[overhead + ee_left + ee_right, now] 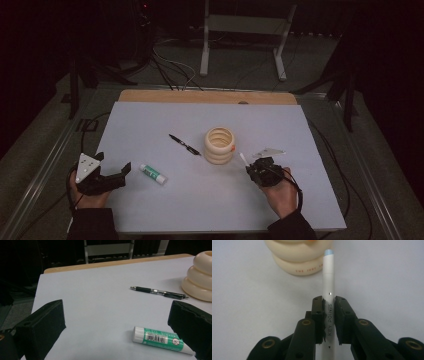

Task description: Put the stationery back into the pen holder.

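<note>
High view: cream ringed holder (pixel 219 145) mid-table w/ its inside too dark to read, right gripper (pixel 248 169) beside it; left gripper view: jaws apart near glue stick (pixel 160 339); right gripper view: jaws clamped on white pen (pixel 329 297).

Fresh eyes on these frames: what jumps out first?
The white pen, clamped between the right gripper's fingers and pointing at the cream ringed holder mid-table. On the left, the left gripper is open over a green glue stick, with a black pen lying beyond it.
</note>
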{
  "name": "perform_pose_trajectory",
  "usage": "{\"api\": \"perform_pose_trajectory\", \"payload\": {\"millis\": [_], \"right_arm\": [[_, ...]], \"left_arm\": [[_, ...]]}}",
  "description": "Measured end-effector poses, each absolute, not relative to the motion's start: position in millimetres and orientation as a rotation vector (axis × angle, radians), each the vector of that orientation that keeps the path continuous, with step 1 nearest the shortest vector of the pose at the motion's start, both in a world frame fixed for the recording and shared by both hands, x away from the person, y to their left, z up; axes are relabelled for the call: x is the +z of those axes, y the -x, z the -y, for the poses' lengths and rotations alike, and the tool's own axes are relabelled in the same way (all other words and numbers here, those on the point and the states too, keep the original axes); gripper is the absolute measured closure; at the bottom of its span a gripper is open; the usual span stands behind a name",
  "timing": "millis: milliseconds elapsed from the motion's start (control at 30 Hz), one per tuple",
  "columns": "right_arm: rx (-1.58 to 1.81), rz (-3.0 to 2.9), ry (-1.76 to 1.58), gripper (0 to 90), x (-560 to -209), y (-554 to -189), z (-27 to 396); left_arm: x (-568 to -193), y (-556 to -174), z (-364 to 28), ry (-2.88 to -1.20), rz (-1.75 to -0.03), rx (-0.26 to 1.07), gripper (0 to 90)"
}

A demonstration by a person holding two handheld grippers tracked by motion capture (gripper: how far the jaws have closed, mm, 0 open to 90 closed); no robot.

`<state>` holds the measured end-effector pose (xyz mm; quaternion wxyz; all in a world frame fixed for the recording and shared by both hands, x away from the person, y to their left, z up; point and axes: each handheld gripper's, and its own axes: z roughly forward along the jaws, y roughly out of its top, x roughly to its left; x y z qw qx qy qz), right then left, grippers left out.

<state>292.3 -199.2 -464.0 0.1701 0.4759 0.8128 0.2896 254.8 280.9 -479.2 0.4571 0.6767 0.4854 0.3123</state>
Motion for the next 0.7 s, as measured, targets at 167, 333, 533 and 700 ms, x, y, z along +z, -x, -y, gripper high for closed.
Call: {"api": "perform_pose_trajectory", "payload": {"millis": [167, 333, 533, 700], "right_arm": [[0.845, -2.289, -1.338, 79.5, -457.6, -292.1, 199.0], [0.866, -2.269, -1.333, 79.4, -452.3, -293.4, 199.8], [0.892, -2.251, -1.31, 79.4, -444.2, -295.0, 196.9], [0.913, -2.241, -1.285, 79.4, -437.4, -296.4, 191.6]], "left_arm": [[-479.4, -255.0, -280.9, -1.67, -1.198, 0.77, 1.5], [-479.7, -255.3, -280.6, -1.674, -1.2, 0.77, 1.5], [-479.7, -255.3, -280.6, -1.675, -1.201, 0.77, 1.5], [-479.7, -255.3, -280.8, -1.674, -1.202, 0.77, 1.6]]}}
